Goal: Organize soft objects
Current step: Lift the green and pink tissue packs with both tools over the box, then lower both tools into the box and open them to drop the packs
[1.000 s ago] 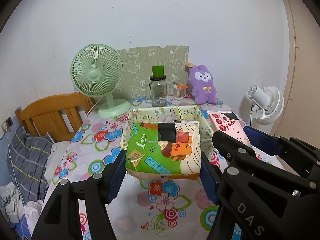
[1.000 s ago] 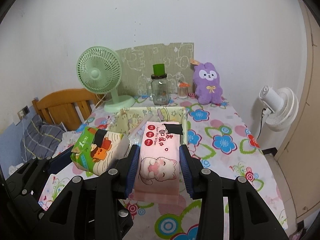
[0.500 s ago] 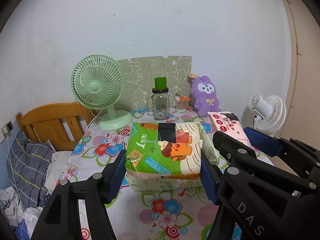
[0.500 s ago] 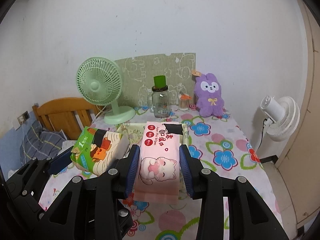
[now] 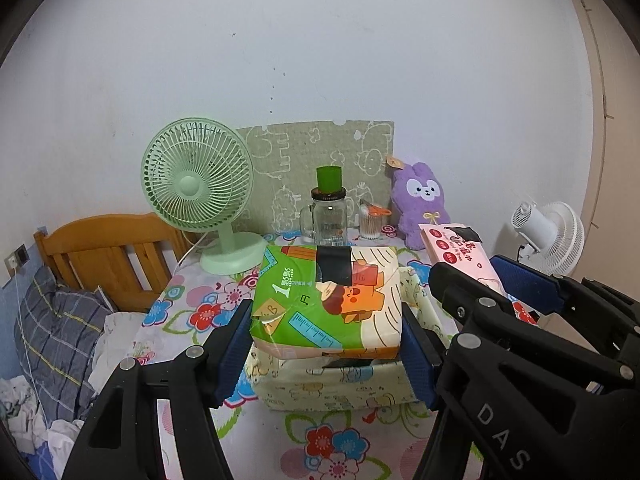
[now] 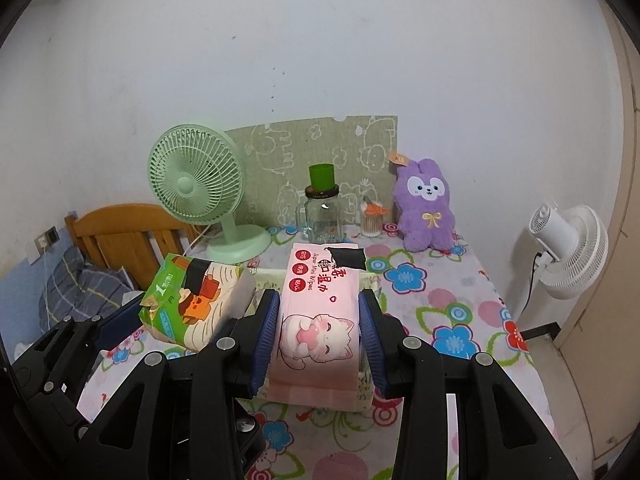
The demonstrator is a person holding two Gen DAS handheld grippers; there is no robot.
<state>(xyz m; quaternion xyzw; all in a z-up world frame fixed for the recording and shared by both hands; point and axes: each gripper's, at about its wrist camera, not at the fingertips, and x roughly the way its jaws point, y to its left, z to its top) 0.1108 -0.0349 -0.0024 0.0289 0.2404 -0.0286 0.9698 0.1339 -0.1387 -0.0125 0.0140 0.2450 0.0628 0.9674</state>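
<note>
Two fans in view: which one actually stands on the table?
The green fan, base on the floral tablecloth left of the glass jar; the white fan stands beyond the right edge.

Home bedroom, wooden headboard (image 5: 104,256), plaid bedding (image 5: 52,344), floral-clothed table (image 6: 440,312), plush bunny (image 6: 426,208)

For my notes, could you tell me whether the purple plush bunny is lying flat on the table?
No, the bunny sits upright against the wall.

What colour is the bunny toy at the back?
Purple, with a white face and a small yellow bow; the bunny shows best in the right wrist view.
</note>
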